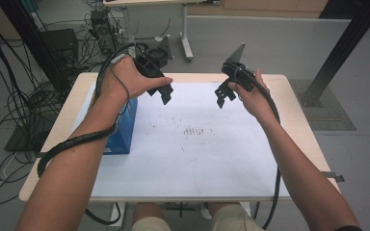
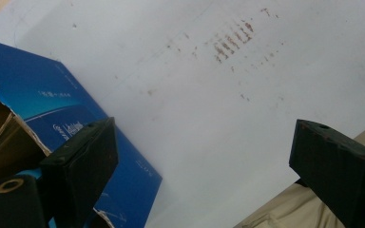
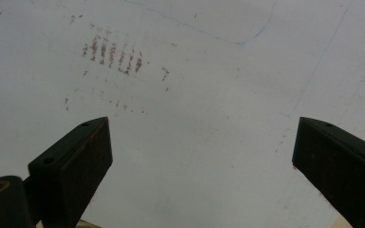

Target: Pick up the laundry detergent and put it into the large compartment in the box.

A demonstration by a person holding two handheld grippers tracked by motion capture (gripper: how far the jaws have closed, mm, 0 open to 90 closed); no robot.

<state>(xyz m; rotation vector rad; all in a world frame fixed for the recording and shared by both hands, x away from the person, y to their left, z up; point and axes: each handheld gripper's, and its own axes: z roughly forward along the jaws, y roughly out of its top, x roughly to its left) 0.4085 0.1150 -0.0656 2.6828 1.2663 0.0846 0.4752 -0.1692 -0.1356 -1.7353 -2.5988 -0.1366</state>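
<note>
While both hands hang above the white sheet [image 1: 188,149], each gripper stands spread with nothing between its jaws

At a light wooden table [image 1: 296,113], a person holds the left gripper [image 1: 165,94] and the right gripper [image 1: 223,96] raised over the far half of the sheet, tips angled down and toward each other, well apart. Nearest thing is a blue box [image 1: 123,130], lying on the sheet's left edge under the left forearm; in the left gripper view the blue box [image 2: 52,107] sits just behind the left jaw, its torn cardboard opening at the frame's edge. Rows of small brown marks [image 1: 194,130] stain the sheet's middle, also seen in the right gripper view [image 3: 111,52]
</note>
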